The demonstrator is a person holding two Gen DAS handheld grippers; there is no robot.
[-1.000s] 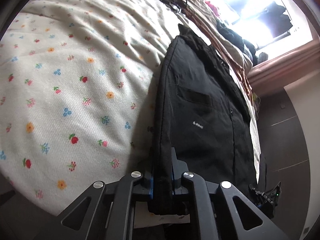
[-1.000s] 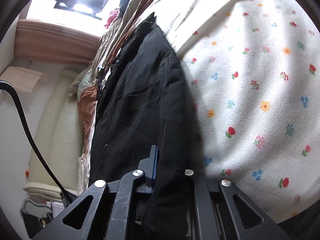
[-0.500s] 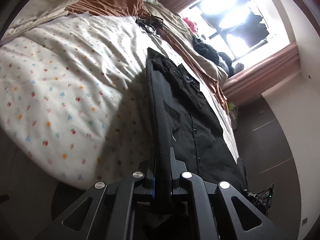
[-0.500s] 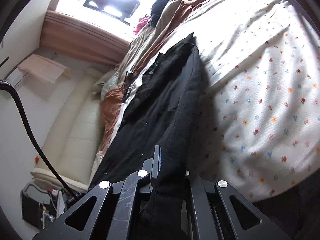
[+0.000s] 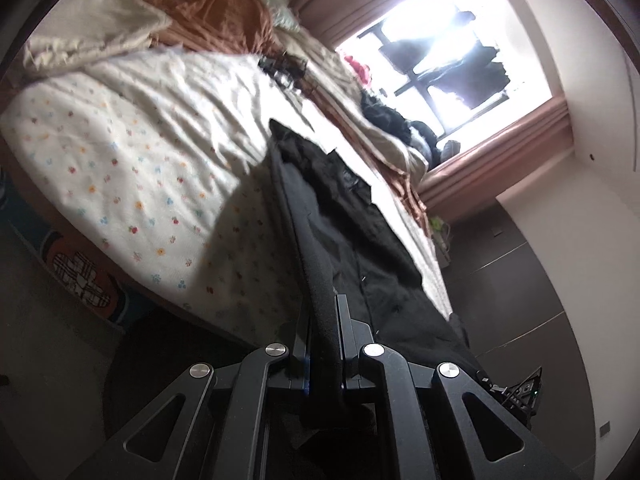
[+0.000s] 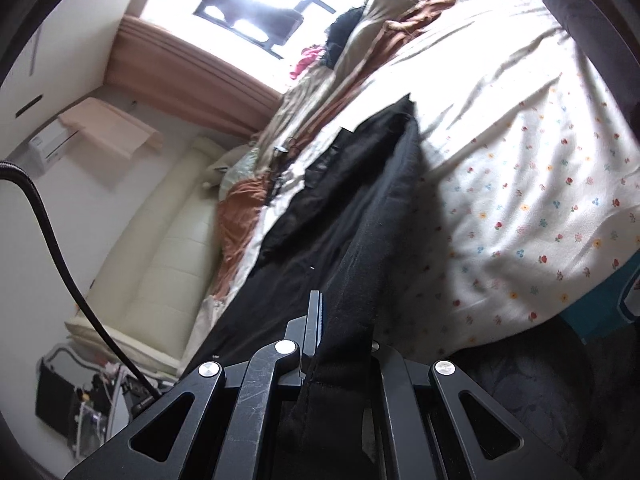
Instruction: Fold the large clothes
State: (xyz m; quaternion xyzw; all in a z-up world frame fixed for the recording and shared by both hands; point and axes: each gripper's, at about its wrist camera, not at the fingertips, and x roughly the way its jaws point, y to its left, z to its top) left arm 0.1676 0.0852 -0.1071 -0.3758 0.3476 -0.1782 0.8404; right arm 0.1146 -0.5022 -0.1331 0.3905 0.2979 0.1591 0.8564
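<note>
A large black jacket (image 5: 360,240) stretches from the bed toward the camera, its near end lifted off the flowered bedspread (image 5: 132,152). My left gripper (image 5: 324,320) is shut on a thick folded edge of the black jacket, which runs taut between the jaws. In the right wrist view the same black jacket (image 6: 320,216) slants up from the bedspread (image 6: 520,168), and my right gripper (image 6: 344,320) is shut on its hem. The jacket's far collar end still rests on the bed. Most of the right gripper's right finger is hidden by cloth.
An orange-brown blanket (image 5: 224,20) and pale bedding lie crumpled at the head of the bed. More clothes (image 5: 384,116) are heaped below a bright window (image 5: 440,48). A cream sofa (image 6: 160,248) stands beside the bed, a black cable (image 6: 52,236) crosses the left, and dark floor lies below.
Both grippers have risen and drawn back from the bed with the jacket's edge in them. The jacket now hangs taut and more of the room shows.
</note>
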